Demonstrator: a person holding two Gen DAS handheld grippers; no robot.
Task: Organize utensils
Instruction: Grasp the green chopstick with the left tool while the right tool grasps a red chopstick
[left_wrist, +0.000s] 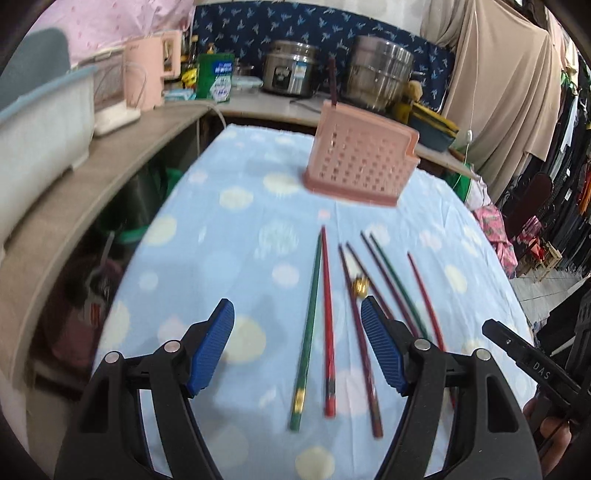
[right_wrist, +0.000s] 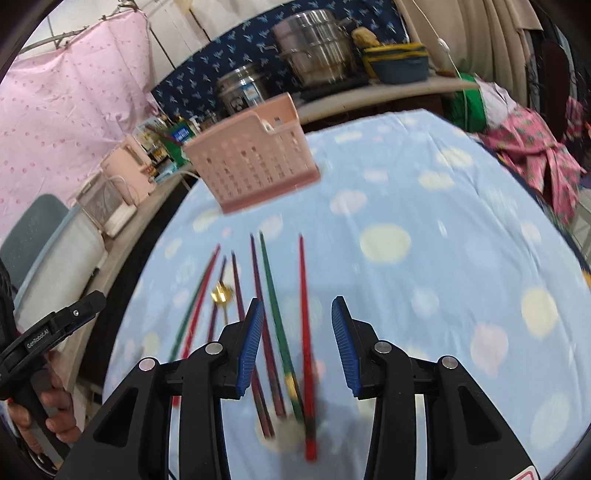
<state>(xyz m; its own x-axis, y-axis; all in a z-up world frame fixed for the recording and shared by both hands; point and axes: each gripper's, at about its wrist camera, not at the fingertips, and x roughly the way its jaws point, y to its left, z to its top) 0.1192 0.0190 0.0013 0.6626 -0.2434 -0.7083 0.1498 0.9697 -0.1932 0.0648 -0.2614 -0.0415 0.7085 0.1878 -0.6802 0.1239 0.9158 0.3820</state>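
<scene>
- Our left gripper (left_wrist: 297, 325) stands wide open and empty above the green chopstick (left_wrist: 306, 339) and red chopstick (left_wrist: 328, 332) on the tabletop (left_wrist: 207, 236)
- Our right gripper (right_wrist: 297, 332) is partly open, holding nothing, over another red chopstick (right_wrist: 305, 332)
- The pink utensil basket (left_wrist: 358, 155) stands well beyond them

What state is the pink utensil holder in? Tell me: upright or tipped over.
Upright. The pink utensil holder stands on its base on the blue cloth, open top facing up, one dark stick rising from it.
</scene>
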